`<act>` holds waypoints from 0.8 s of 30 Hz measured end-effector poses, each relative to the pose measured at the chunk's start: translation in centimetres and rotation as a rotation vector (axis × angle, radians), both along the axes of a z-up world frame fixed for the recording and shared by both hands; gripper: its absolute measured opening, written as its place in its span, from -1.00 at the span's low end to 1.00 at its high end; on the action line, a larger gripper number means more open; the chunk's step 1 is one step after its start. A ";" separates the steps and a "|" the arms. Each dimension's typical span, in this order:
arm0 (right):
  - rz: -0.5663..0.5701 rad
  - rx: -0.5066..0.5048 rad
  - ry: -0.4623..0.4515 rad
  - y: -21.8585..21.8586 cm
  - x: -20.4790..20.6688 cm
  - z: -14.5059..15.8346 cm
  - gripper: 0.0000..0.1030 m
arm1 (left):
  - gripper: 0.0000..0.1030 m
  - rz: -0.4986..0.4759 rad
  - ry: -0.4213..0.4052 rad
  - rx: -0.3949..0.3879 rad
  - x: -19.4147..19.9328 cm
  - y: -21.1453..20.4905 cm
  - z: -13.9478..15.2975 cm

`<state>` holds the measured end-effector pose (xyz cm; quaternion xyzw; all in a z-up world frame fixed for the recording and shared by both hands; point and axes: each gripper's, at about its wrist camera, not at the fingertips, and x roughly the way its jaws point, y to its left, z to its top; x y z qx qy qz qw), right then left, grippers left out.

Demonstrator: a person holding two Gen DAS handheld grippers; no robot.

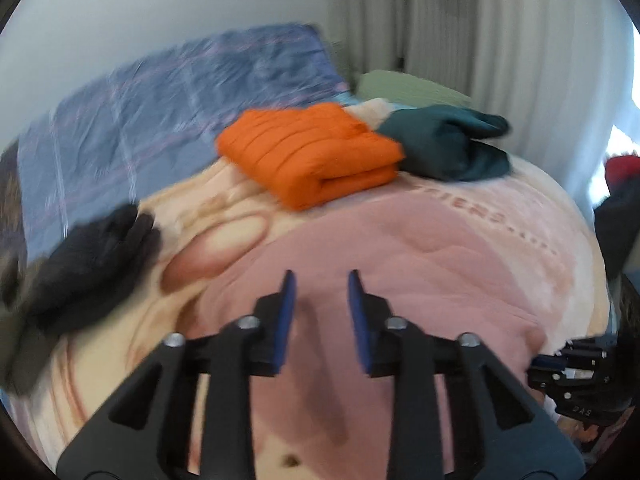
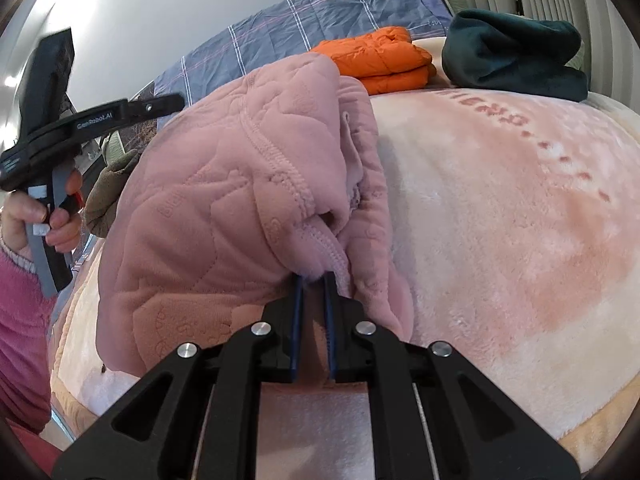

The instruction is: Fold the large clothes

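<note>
Pinching quilted pink jacket (image 2: 224,200) — right tongs (image 2: 313,280) clamped on its zippered edge, left tongs (image 1: 322,280) agape over plush blanket (image 2: 500,220).

A blue plaid quilt (image 2: 320,20) lies along the white wall (image 1: 160,12), with pale pleated curtains (image 1: 500,32) beyond the bed.

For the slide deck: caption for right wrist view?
Right gripper pinches pink quilted jacket above the blanket.
</note>
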<state>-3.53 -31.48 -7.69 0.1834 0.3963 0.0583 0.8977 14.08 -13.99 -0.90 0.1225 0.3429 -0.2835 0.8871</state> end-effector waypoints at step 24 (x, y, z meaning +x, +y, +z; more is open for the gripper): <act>-0.005 -0.103 -0.029 1.8 -0.3 0.8 -0.82 | -0.65 -0.153 0.073 -0.056 0.6 -3.9 2.9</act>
